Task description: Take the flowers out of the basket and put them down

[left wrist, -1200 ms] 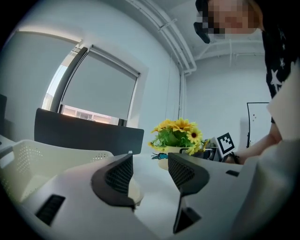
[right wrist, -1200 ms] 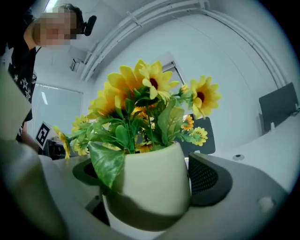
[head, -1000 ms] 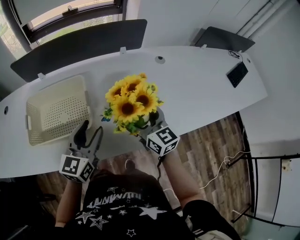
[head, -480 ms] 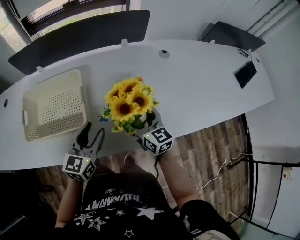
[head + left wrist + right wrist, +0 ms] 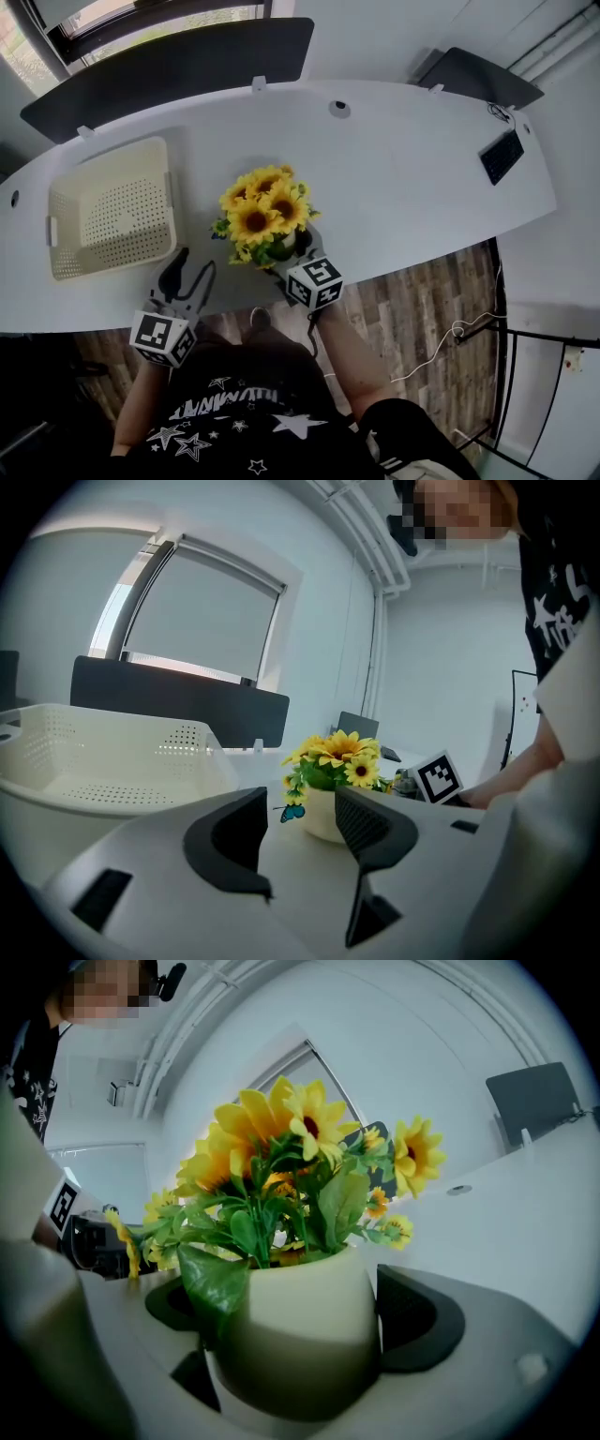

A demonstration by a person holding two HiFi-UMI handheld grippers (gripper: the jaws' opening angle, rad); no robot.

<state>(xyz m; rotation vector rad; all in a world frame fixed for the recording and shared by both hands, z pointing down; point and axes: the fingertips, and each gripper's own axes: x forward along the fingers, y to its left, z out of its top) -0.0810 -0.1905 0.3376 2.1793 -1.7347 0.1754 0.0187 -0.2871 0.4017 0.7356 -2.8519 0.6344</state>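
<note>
A bunch of yellow sunflowers stands in a cream pot. My right gripper is shut on that pot, one jaw on each side, near the table's front edge. From the left gripper view the pot sits at table level; whether it touches the top I cannot tell. The cream perforated basket lies to the left, with nothing inside. My left gripper hangs open and holds nothing, just in front of the basket and left of the flowers.
The white curved table has a round cable grommet at the back and a small black device at the far right. Dark divider panels line the rear edge. Wooden floor lies below the front edge.
The right gripper has lowered the flower pot towards the table; the bunch looks smaller and nearer the front edge. The left gripper has barely moved.
</note>
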